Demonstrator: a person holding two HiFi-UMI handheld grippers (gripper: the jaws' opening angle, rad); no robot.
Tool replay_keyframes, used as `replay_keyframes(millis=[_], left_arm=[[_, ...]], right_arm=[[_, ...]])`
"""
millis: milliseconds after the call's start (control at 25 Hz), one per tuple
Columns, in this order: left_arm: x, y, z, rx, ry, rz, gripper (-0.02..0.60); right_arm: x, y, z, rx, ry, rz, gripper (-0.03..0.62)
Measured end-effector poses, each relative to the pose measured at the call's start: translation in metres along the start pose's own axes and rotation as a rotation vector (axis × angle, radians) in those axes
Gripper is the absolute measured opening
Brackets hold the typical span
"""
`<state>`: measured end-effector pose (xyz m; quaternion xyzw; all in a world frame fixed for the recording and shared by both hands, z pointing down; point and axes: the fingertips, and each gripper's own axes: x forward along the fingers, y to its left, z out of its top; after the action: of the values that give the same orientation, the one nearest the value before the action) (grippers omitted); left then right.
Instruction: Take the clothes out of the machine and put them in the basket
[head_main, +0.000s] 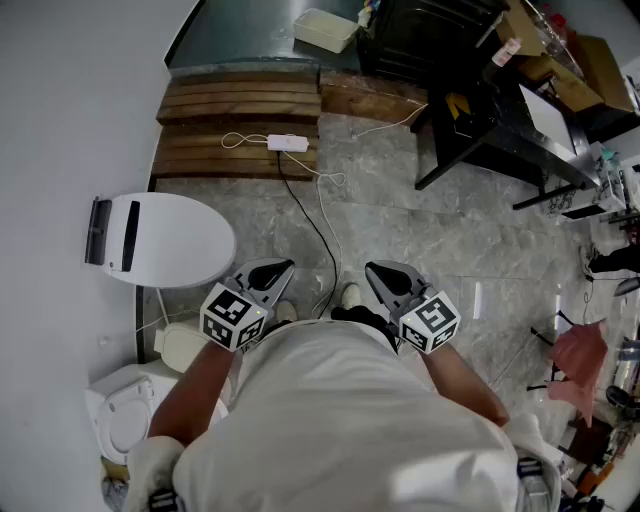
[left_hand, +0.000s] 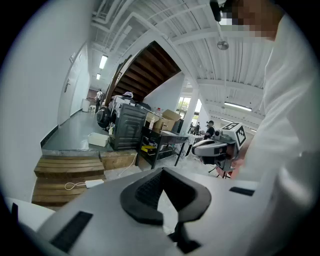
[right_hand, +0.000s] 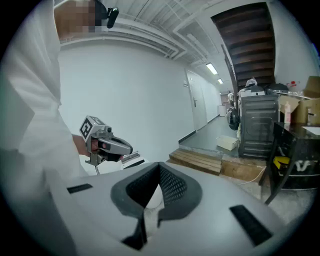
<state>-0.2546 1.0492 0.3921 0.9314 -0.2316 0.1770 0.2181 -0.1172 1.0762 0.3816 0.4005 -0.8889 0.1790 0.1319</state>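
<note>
So the person is standing on the grey tiled floor (head_main: 400, 200) and holding both tools close in front of their white shirt (head_main: 340, 420), low in the middle of the head view. The left hand-held gripper (head_main: 278, 266) is sitting with its jaws fully together and nothing between them. The right hand-held gripper (head_main: 377, 268) is looking the same, jaws pinched to a point and empty. Both are tipping a bit downward and pointing toward the top of the frame. The machine (head_main: 430, 35), a dark boxy unit, is sitting way up at the top centre of the frame, well apart from both grippers. A pale tub (head_main: 325, 30) is lying on the floor just left of it. Wooden steps (head_main: 240, 125) are taking up the upper left, with a white power strip (head_main: 287, 143) resting on the lower one.
</note>
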Motion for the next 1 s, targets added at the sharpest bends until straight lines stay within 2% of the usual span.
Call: replay_keyframes(millis=[160, 320, 560, 760, 1000], left_arm=[[0.008, 0.010, 0.002, 0.017, -0.009, 0.010, -0.003], [0.023, 0.000, 0.015, 0.018, -0.033, 0.034, -0.003], [0.055, -0.014, 0.030, 0.023, -0.025, 0.066, -0.003], [0.091, -0.025, 0.039, 0.017, -0.014, 0.096, -0.003], [0.121, -0.025, 0.051, 0.014, -0.023, 0.176, -0.002]], right_arm=[[0.004, -0.004, -0.003, -0.003, -0.009, 0.001, 0.003], [-0.001, -0.017, 0.002, -0.008, -0.024, 0.021, 0.003], [-0.004, -0.048, 0.008, -0.008, -0.047, 0.075, 0.003], [-0.016, -0.084, -0.002, 0.016, -0.051, 0.123, 0.003], [-0.019, -0.115, -0.018, 0.040, -0.048, 0.165, 0.006]])
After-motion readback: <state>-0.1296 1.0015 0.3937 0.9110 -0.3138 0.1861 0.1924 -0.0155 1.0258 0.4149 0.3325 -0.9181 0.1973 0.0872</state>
